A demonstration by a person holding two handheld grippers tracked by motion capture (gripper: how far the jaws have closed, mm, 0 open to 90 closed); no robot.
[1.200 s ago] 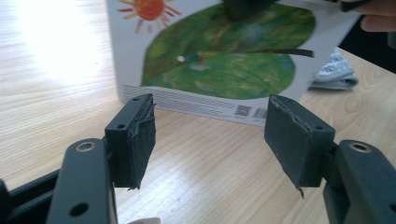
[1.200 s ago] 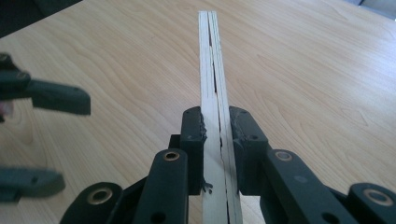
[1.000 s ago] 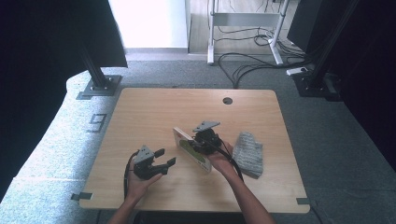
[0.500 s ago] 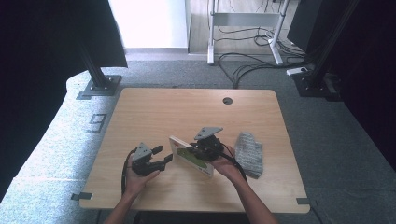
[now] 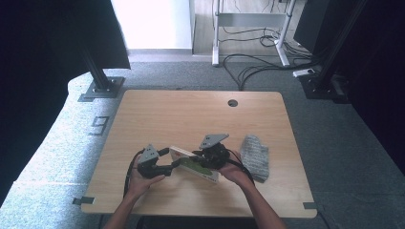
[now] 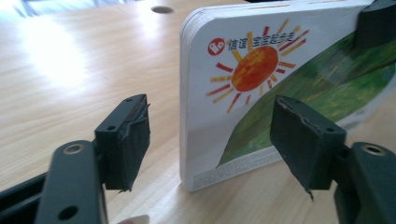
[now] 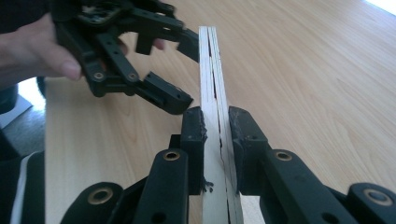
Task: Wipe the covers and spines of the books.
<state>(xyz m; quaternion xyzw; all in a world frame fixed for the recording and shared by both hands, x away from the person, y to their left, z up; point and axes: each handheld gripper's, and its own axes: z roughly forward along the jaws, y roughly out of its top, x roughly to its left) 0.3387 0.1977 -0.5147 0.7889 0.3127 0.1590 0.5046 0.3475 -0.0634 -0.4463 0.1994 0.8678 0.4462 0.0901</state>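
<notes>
The thick white board book with a sun and green hill on its cover (image 5: 195, 165) stands on edge on the light wooden table (image 5: 191, 114), near the front edge between the two hands. Its long axis runs along the tabletop from the person's left and slightly away to the right and nearer.

The left gripper view shows the cover (image 6: 280, 88): an orange sun with rays, a red logo, printed characters and a green slope, with the rounded corner resting on the wood. The right gripper view shows instead the book's pale page edge (image 7: 214, 93), straight on, thin and upright.

The right gripper (image 7: 215, 128) has its two black pads pressed against both faces of the book, clamped on it. The left gripper (image 6: 210, 140) has its pads wide apart, straddling the book's free end without touching it.

A grey knitted cloth (image 5: 255, 155) lies to the right, just beside the right hand (image 5: 234, 172).
</notes>
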